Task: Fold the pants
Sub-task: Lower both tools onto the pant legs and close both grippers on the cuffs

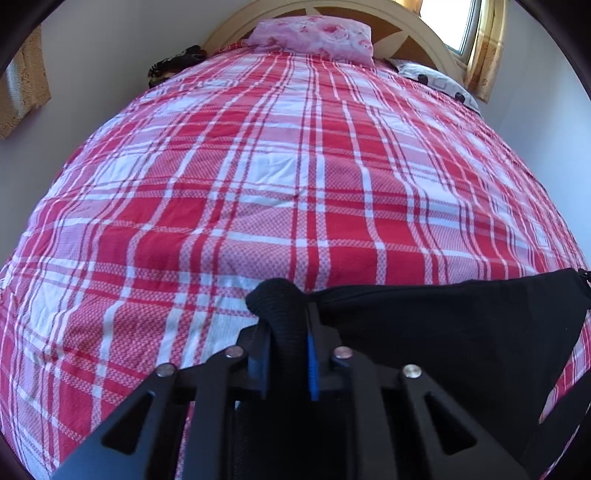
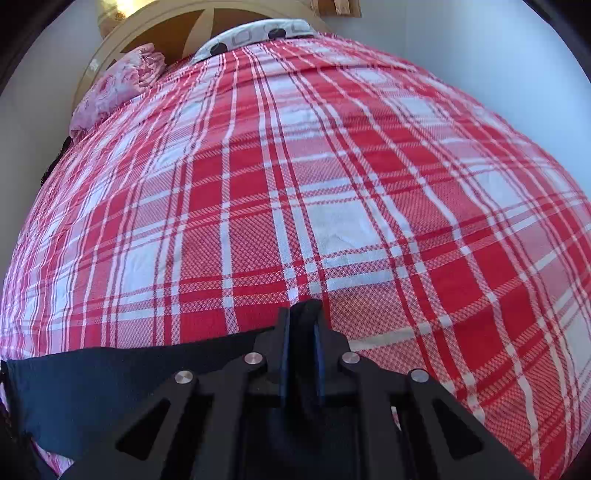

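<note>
Black pants gripped at both ends on a plaid bed

The left gripper point(image 1: 286, 325) is clamped on a bunched, ribbed fold of the black pants point(image 1: 461, 332), and the right gripper point(image 2: 303, 332) pinches the same garment point(image 2: 110, 376); the smooth dark cloth stretches between them along the near edge of the red-and-white plaid bedspread point(image 1: 280, 177), a woven, lightly creased sheet, with a pink floral pillow point(image 1: 317, 37) lying against the curved cream headboard point(image 1: 417, 33)
</note>
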Action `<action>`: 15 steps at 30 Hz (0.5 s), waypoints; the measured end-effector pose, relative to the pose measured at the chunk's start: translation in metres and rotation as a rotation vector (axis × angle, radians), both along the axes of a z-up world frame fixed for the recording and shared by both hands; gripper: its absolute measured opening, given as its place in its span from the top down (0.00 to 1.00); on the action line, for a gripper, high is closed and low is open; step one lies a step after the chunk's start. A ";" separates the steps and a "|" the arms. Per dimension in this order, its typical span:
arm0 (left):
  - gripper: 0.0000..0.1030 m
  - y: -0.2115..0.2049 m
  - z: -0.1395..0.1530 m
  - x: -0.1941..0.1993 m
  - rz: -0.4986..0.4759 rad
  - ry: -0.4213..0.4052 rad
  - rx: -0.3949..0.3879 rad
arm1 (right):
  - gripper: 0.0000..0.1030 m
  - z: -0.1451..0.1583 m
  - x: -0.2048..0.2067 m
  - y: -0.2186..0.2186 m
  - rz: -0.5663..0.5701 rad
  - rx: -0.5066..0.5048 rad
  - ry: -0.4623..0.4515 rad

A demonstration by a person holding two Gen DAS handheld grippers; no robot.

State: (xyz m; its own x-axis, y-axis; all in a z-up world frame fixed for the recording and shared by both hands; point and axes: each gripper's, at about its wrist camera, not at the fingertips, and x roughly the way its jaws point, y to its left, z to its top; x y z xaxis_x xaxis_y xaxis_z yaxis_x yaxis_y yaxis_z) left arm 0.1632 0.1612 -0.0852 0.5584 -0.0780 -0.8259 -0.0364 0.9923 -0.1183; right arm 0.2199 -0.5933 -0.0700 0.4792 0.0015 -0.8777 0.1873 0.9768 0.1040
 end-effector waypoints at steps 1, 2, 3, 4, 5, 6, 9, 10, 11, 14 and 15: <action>0.86 0.002 0.005 -0.004 0.000 -0.019 -0.011 | 0.92 0.008 -0.005 0.005 0.019 -0.020 -0.018; 0.86 0.005 0.016 -0.011 0.002 -0.061 -0.026 | 0.92 0.018 -0.014 0.008 0.034 -0.024 -0.047; 0.86 0.009 0.026 -0.019 0.000 -0.098 -0.042 | 0.92 0.032 -0.022 0.009 0.039 -0.024 -0.083; 0.86 0.012 0.035 -0.027 -0.003 -0.131 -0.057 | 0.92 0.047 -0.035 0.008 0.038 -0.020 -0.126; 0.86 0.016 0.047 -0.039 -0.011 -0.178 -0.075 | 0.91 0.067 -0.053 0.005 0.035 -0.015 -0.183; 0.86 0.018 0.055 -0.049 -0.018 -0.207 -0.086 | 0.91 0.081 -0.066 0.003 0.033 -0.009 -0.220; 0.86 0.024 0.071 -0.084 -0.030 -0.286 -0.118 | 0.91 0.126 -0.127 -0.008 0.029 0.023 -0.362; 0.86 0.027 0.074 -0.095 -0.029 -0.303 -0.136 | 0.91 0.135 -0.145 -0.010 0.032 0.031 -0.400; 0.86 0.032 0.073 -0.108 -0.028 -0.321 -0.162 | 0.91 0.144 -0.169 -0.011 0.036 0.040 -0.442; 0.85 0.042 0.063 -0.140 -0.016 -0.345 -0.204 | 0.91 0.143 -0.223 -0.021 0.018 0.060 -0.479; 0.85 0.043 0.058 -0.149 -0.012 -0.349 -0.219 | 0.91 0.136 -0.238 -0.023 0.009 0.059 -0.468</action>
State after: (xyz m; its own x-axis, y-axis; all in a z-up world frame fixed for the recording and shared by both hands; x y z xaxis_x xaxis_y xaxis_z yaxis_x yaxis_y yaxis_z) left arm 0.0142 0.2047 -0.0276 0.7999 -0.2395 -0.5503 0.0550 0.9423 -0.3302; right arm -0.0177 -0.6168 0.0660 0.8234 0.0509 -0.5652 0.0985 0.9680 0.2307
